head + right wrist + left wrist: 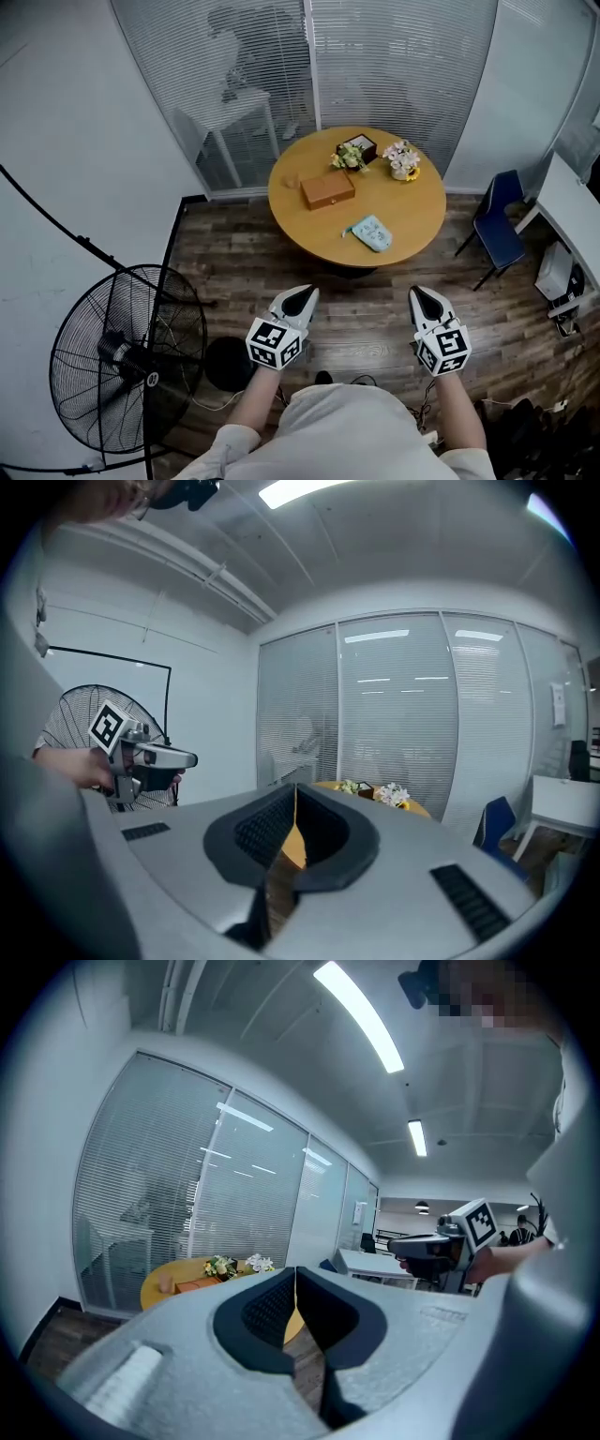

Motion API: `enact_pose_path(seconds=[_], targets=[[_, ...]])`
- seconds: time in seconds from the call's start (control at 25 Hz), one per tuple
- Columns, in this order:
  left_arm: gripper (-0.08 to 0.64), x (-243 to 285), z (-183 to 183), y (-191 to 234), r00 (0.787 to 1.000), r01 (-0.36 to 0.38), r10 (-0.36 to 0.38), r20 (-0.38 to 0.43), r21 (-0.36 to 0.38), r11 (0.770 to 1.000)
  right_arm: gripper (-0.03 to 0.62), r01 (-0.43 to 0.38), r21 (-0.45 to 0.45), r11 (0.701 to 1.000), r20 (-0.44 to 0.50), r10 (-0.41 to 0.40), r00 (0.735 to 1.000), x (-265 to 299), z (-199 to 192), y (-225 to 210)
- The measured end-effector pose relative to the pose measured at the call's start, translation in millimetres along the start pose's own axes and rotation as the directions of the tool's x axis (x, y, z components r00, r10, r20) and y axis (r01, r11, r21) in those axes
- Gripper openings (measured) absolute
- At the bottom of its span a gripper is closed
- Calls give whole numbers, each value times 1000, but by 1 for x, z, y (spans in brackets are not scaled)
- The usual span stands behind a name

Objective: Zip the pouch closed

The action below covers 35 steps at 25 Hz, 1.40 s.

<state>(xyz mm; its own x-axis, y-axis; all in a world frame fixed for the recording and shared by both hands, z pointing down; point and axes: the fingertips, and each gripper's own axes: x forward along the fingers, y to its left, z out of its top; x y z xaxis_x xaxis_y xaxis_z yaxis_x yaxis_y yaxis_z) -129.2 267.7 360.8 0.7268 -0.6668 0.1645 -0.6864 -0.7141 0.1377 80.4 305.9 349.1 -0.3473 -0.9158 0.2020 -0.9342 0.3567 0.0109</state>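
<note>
A light blue pouch (372, 232) lies near the front edge of the round wooden table (309, 225), far ahead of both grippers. My left gripper (299, 302) is held in the air over the wooden floor, its jaws shut with nothing between them. My right gripper (427, 304) hangs level with it to the right, also shut and empty. In the left gripper view the left gripper (296, 1274) shows closed pads, with the right gripper (412, 1247) beside it. In the right gripper view the right gripper (295, 791) has closed tips too, and the table (328, 787) sits beyond them.
On the table are a brown box (327, 189), a dark box (359, 146) and two small flower pots (403, 161). A standing fan (127, 356) is at my left, a blue chair (497, 225) right of the table, a white desk (572, 211) far right. Glass walls with blinds stand behind.
</note>
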Motion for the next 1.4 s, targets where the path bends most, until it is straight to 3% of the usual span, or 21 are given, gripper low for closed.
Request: enact_pose_path(seconds=[0.4, 0.68, 0.92, 1.4], targets=[[21, -4, -1, 20, 1000, 24, -24, 7, 3, 1000, 17, 50, 14, 999, -19, -50, 999, 9, -4, 8], [87, -11, -4, 35, 999, 47, -47, 4, 2, 999, 55, 71, 20, 997, -17, -70, 997, 17, -7, 25], [92, -13, -4, 48, 999, 48, -48, -1, -3, 999, 57, 68, 13, 998, -35, -68, 997, 26, -11, 33], [92, 15, -10, 62, 1000, 17, -17, -26, -23, 1000, 57, 37, 21, 999, -61, -36, 998, 56, -20, 7]])
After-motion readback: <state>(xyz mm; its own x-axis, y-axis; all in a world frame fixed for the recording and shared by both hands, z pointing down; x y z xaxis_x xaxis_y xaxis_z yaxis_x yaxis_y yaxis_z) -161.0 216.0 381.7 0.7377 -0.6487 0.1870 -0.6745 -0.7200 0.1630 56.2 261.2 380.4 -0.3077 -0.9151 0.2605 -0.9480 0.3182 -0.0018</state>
